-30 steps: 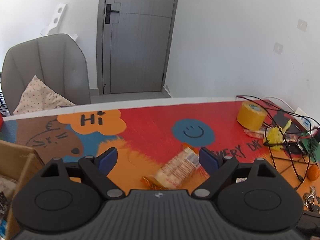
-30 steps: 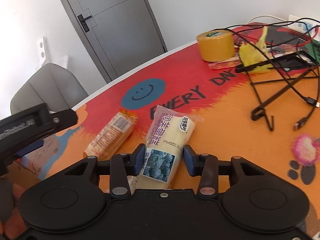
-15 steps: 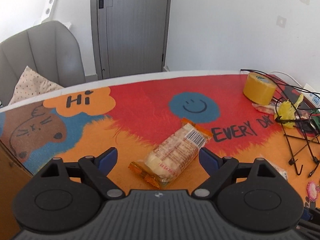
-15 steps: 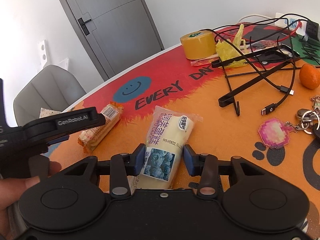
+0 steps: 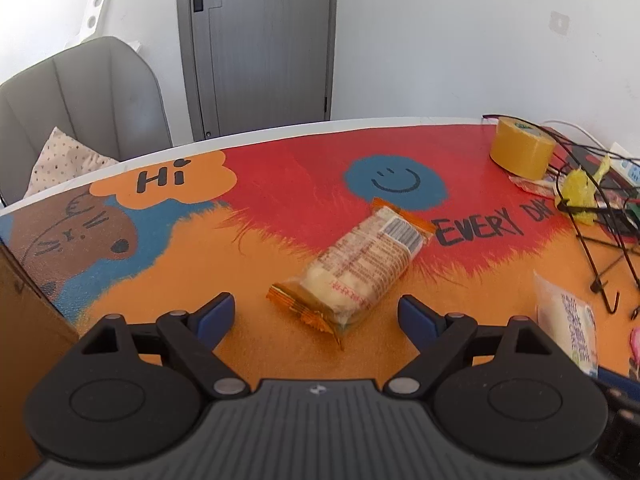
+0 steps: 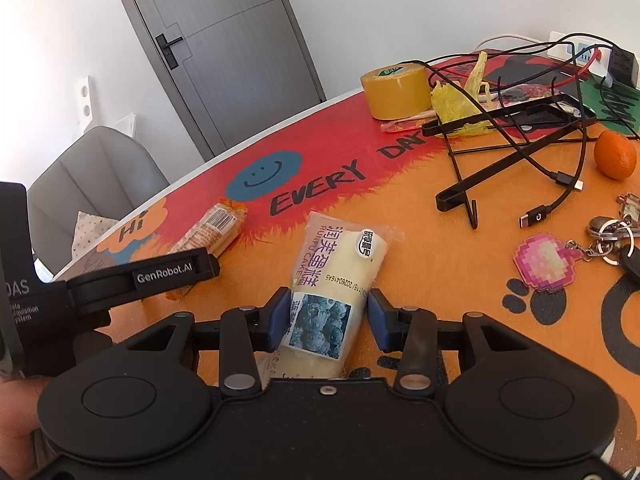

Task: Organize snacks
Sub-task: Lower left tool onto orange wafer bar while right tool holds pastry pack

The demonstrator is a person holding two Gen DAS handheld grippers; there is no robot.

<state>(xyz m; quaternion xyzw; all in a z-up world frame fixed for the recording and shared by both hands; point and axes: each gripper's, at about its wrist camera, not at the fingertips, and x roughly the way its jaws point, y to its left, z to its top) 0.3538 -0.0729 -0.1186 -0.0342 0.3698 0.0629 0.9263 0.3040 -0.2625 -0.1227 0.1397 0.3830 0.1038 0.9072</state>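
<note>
An orange-ended cracker pack point(image 5: 364, 264) lies slantwise on the colourful table mat point(image 5: 280, 184). My left gripper point(image 5: 314, 303) hangs just above its near end, open wide, pads apart from the wrapper. In the right wrist view the same cracker pack point(image 6: 212, 228) lies partly behind one of the left fingers point(image 6: 168, 272). My right gripper point(image 6: 328, 308) is shut on the lower end of a pale yellow cake pack point(image 6: 340, 264) with a blue picture; the pack points away from me. That cake pack point(image 5: 572, 328) shows at the right edge of the left wrist view.
A yellow tape roll point(image 6: 396, 88), a crumpled yellow bag point(image 6: 456, 108), a black wire stand with cables point(image 6: 520, 148), an orange fruit point(image 6: 614, 154) and a pink keychain with keys point(image 6: 544, 260) crowd the right. A cardboard box point(image 5: 24, 320) stands left; a grey chair point(image 5: 80, 96) sits behind.
My left gripper has sunk towards the cracker pack, which now lies nearer between its open fingers. My right gripper slid rightwards with the cake pack held in it.
</note>
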